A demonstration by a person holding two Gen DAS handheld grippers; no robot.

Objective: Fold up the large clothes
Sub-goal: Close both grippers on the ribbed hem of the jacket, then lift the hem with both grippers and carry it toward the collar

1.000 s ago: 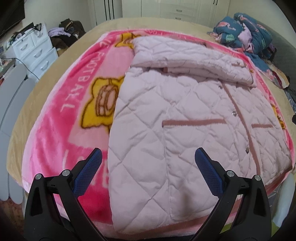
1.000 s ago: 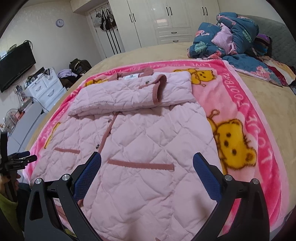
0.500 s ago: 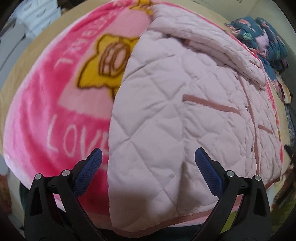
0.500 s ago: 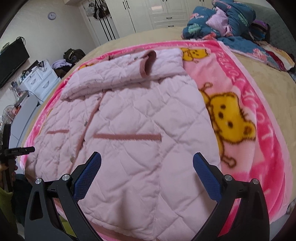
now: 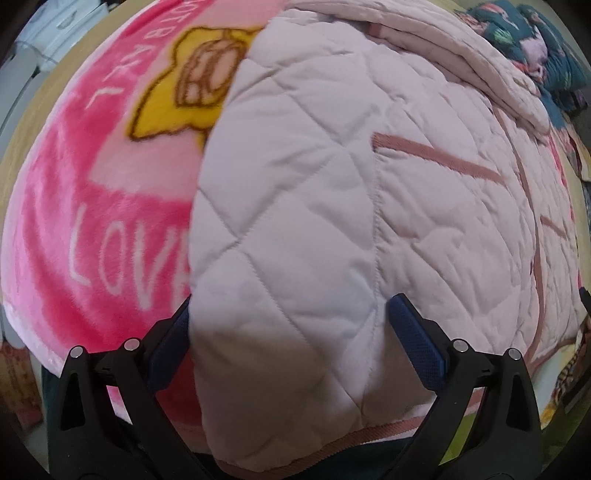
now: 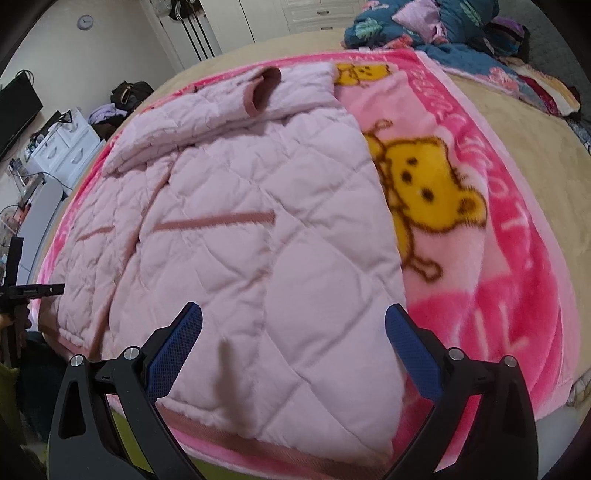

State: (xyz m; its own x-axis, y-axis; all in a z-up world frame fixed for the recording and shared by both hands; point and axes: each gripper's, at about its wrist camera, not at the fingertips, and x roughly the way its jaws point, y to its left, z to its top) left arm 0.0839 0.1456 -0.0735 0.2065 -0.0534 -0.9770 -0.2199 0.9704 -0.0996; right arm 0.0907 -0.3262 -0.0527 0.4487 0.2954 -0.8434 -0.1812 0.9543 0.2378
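Observation:
A pale pink quilted jacket (image 5: 332, 206) (image 6: 229, 229) lies flat, front up, on a pink cartoon blanket (image 5: 92, 206) (image 6: 517, 240), with both sleeves folded across its chest. My left gripper (image 5: 288, 332) is open, low over the jacket's near left hem corner, and the fabric bulges up between its blue pads (image 5: 417, 347). My right gripper (image 6: 293, 343) is open just above the near right hem corner, nothing pinched. The left gripper's black tip (image 6: 33, 290) shows at the far left of the right wrist view.
The blanket covers a beige bed (image 6: 524, 122). A heap of dark patterned bedding and clothes (image 6: 436, 22) lies at the bed's far side. White drawers (image 6: 62, 147) and a grey panel (image 6: 40, 214) stand left of the bed; white wardrobes line the back wall.
Both grippers have dropped and moved in toward the jacket's near hem corners. The left one now has fabric rising between its open fingers. The jacket itself has not shifted.

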